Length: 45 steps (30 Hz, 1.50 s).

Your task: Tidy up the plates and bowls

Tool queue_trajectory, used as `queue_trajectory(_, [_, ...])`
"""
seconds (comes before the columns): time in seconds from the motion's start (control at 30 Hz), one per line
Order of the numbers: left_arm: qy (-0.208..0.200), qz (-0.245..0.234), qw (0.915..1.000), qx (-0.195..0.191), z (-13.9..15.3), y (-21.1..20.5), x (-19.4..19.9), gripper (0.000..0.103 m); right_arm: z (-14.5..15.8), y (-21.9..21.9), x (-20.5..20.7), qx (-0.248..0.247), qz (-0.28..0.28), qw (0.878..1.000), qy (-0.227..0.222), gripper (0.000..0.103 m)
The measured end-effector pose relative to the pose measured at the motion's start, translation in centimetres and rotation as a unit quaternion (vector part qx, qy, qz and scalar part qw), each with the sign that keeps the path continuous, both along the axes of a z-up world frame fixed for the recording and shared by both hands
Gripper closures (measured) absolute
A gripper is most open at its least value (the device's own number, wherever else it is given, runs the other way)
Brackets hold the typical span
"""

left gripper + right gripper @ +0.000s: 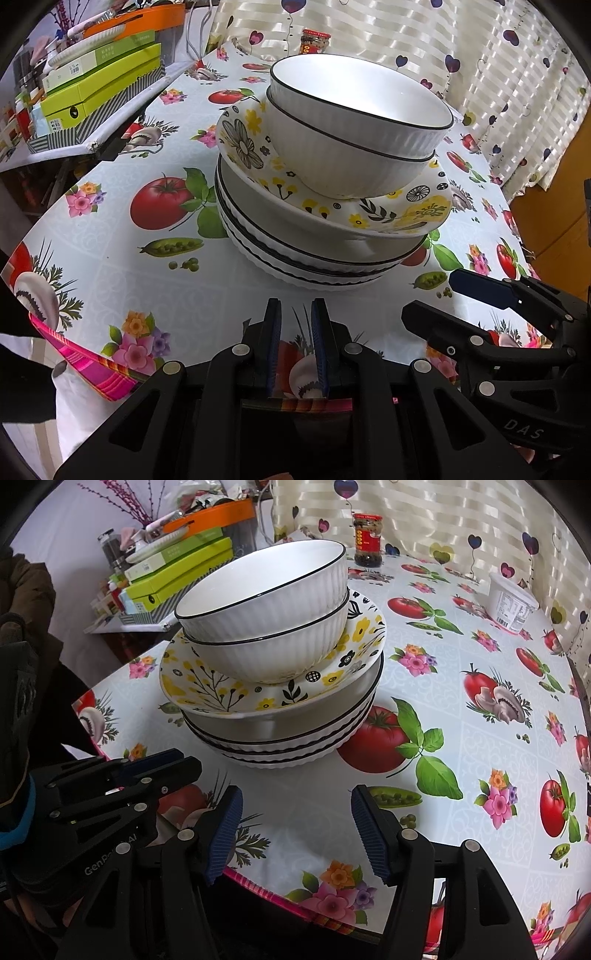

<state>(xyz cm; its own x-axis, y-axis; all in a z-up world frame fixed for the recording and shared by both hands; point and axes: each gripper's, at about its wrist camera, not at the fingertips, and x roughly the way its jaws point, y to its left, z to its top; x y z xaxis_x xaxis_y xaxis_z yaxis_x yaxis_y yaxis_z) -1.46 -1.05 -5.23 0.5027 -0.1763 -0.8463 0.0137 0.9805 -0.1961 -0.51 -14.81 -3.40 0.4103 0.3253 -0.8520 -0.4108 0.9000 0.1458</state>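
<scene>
The dishes are sitting in one stack at the middle of the tabletop [480,738]: two ribbed white bowls [273,627] nesting on a glossy flowered plate [207,690] over black-rimmed plates [295,746], so stacking looks nearly finished. The left gripper [295,347] is hovering nearly closed and empty, the right gripper [295,830] open and empty.

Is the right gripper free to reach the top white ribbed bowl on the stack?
Probably yes: the right gripper is open and empty, bare tablecloth lies before the stack, and the top white ribbed bowl sits uncovered.
</scene>
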Motion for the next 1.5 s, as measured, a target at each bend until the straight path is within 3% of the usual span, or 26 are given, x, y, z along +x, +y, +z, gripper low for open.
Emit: queue_trajectory(1.5, [-0.001, -0.005, 1.0, 0.005, 0.1, -0.11, -0.01, 0.086, 0.04, 0.37, -0.17, 0.001, -0.001, 1.0, -0.001, 0.04])
